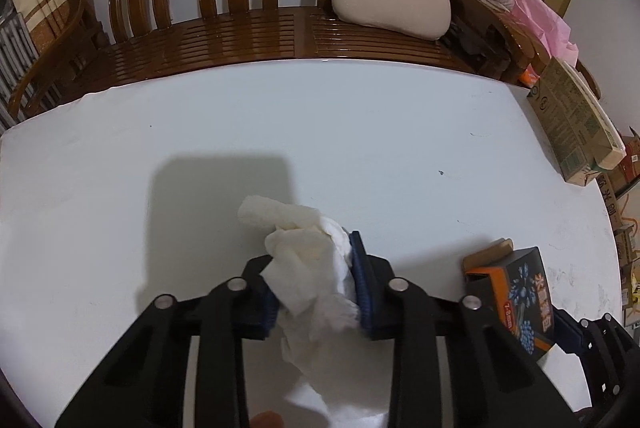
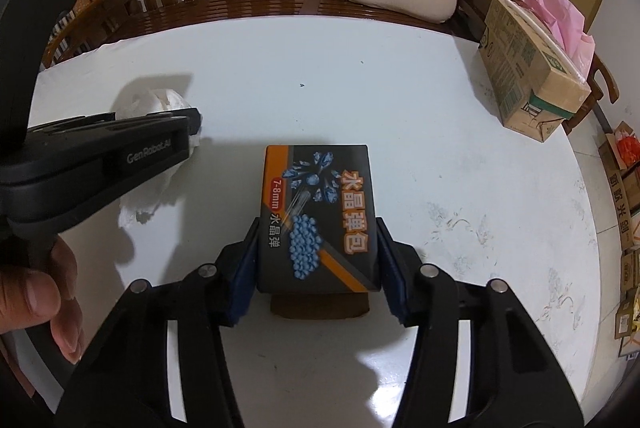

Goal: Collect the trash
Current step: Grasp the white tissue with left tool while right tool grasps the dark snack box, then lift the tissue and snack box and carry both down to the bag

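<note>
Clamping one crumpled tissue (image 1: 316,268), the left gripper (image 1: 316,292) hangs over open white table (image 1: 360,132). The right gripper (image 2: 316,260) grips one dark box (image 2: 318,212). One carton (image 2: 524,80) stands at the table's two-o'clock edge.

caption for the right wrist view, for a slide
Right gripper shut on a dark printed box above the white table, left gripper holding crumpled tissue alongside.
</note>
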